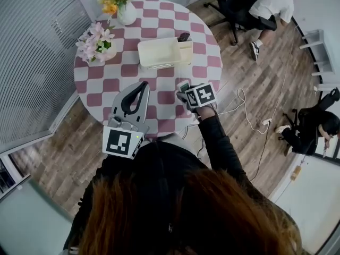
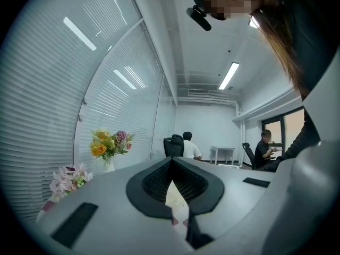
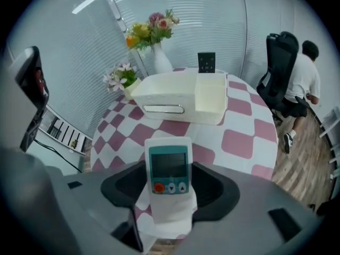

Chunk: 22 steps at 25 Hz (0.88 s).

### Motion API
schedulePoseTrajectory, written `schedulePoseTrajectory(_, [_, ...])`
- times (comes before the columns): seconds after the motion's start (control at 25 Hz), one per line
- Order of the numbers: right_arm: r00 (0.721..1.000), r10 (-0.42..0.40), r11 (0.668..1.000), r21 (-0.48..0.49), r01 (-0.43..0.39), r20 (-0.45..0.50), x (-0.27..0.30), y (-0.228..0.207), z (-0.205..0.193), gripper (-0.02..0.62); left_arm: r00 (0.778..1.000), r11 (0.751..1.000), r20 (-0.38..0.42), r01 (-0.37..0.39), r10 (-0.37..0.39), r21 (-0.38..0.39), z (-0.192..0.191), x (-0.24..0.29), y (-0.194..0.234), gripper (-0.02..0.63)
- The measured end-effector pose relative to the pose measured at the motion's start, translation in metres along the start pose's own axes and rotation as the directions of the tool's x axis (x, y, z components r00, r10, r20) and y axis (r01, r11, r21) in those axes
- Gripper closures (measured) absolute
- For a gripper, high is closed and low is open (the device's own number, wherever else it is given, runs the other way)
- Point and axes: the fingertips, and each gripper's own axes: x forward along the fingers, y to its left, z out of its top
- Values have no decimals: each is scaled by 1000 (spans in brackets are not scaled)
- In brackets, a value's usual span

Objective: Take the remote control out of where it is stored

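Note:
A white remote control (image 3: 169, 169) with a teal-framed screen and an orange button stands between the jaws of my right gripper (image 3: 169, 187), which is shut on it. In the head view the right gripper (image 1: 185, 91) holds this remote (image 1: 183, 85) over the table's near edge, clear of the cream storage box (image 1: 158, 52). A dark remote (image 3: 206, 62) stands upright in the box's side compartment (image 3: 211, 97). My left gripper (image 1: 142, 85) is raised at the left, tips touching, holding nothing; its gripper view looks out level across the room.
The round table (image 1: 114, 84) has a pink and white checked cloth. A vase of yellow flowers (image 1: 123, 1) and a pot of pink flowers (image 1: 95, 41) stand at its far left. A seated person (image 1: 265, 4), another seated person (image 1: 313, 129) and a floor cable (image 1: 249, 116) are to the right.

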Motion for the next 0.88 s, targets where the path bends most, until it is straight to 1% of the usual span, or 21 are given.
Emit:
schedulePoseTrajectory(0.08, [998,-1,1000,-4,1,-67,10,-3,-10,322,1000,1000,-2,-3,3,-2,-1,-1,1,597])
schedulePoseTrajectory(0.16, [993,-4,1000,-6,3,-115,19,-5,-17,322,1000,1000,-4,-8,8,-3,-1,-2,2,597])
schedulePoseTrajectory(0.4, [977,4,1000,1,-4,-215,45,-10,-34,323,1000,1000,-8,-21,21,-4,-3,-4,6,597])
schedulePoseTrajectory(0.64, [964,-2,1000,13,5,-267,61,-13,-42,324,999,999,-10,-54,54,-3,-3,-10,12,597])
schedulePoseTrajectory(0.88, [964,-3,1000,22,9,-267,68,-14,-42,328,998,998,-13,-60,60,-2,-4,-10,14,597])
